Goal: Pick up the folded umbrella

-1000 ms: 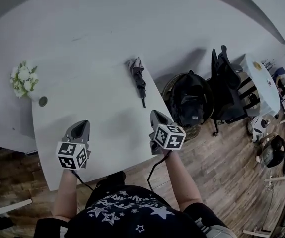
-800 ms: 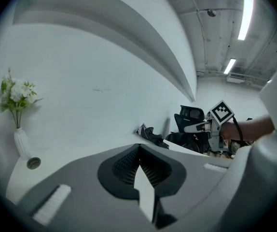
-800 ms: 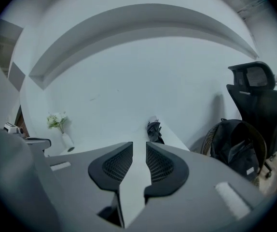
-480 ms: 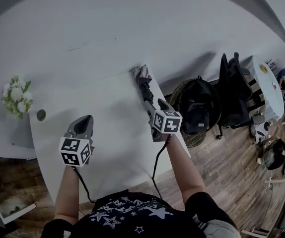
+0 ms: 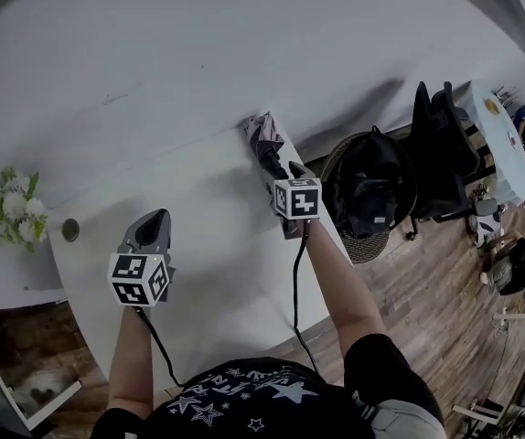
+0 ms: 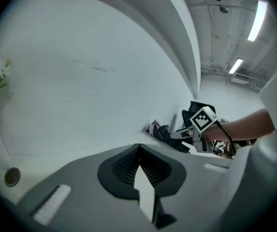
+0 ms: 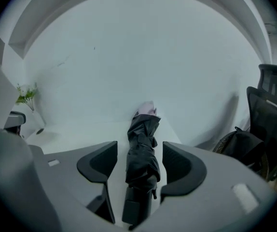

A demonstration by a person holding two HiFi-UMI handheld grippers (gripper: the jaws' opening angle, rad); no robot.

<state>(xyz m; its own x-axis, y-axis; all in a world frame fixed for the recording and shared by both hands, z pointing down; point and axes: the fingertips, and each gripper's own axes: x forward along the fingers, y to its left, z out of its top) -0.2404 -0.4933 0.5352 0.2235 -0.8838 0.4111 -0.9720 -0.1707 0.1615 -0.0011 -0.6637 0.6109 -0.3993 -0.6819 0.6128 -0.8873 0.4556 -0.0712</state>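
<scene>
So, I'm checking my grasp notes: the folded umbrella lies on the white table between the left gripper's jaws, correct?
Not the left. The folded umbrella lies on the white table between the jaws of the right gripper, which are opening around it; the right gripper view shows this.

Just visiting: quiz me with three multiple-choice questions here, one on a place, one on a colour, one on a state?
1. Where is the umbrella? A in a drawer; B on the white table; C on a shelf.
2. The flowers are: A red; B white; C blue.
3. The left gripper has its jaws: A together; B wide apart; C clamped on the umbrella.
Answers: B, the umbrella lies on the table; B, the flowers are white; A, the left gripper's pads meet, nothing between.
</scene>
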